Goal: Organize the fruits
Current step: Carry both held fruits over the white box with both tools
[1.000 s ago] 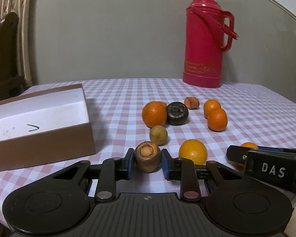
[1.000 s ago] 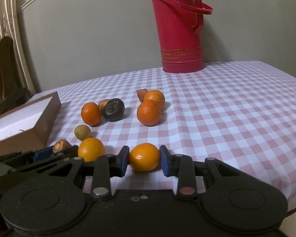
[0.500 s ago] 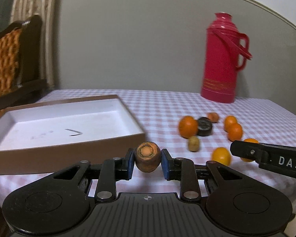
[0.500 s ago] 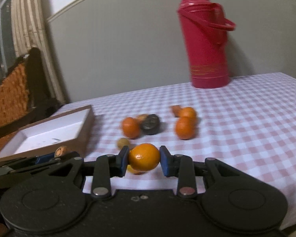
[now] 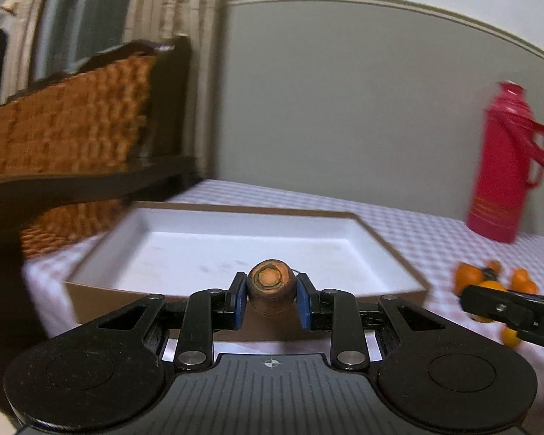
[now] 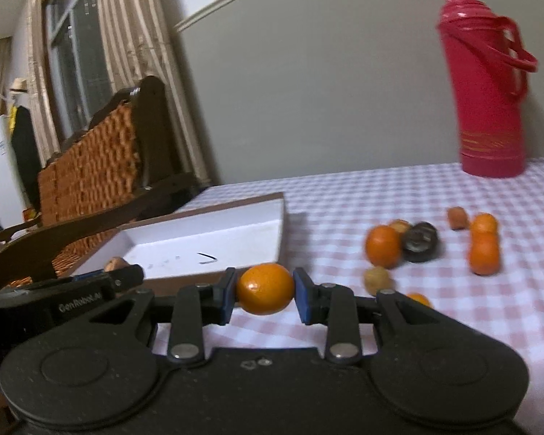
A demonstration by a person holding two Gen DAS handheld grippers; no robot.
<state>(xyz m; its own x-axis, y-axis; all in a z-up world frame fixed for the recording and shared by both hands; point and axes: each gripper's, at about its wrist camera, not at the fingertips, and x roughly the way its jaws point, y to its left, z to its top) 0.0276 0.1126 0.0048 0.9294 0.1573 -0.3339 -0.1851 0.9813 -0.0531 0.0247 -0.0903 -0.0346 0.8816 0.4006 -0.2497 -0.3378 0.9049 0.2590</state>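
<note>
Two hand-held grippers are each loaded with one item. The left hand-held gripper has its blue pads pressed against both sides of a carrot stub, cut end facing the camera, held clear of the counter. It sits at the near edge of the brown box, whose white interior faces up; the box lies on the left part of the checked cloth. The right hand-held gripper is closed narrowly on an orange, pads touching its left and right flanks, also held clear of the cloth, near the right-hand near corner of the box.

In the right wrist view, the remaining fruit lies in a loose group on the counter to the right of the box: a second orange touching a dark round fruit, a small yellowish fruit just in front of them, and two more oranges further right. A red thermos stands upright at the far side. A wicker chair stands left of the counter.
</note>
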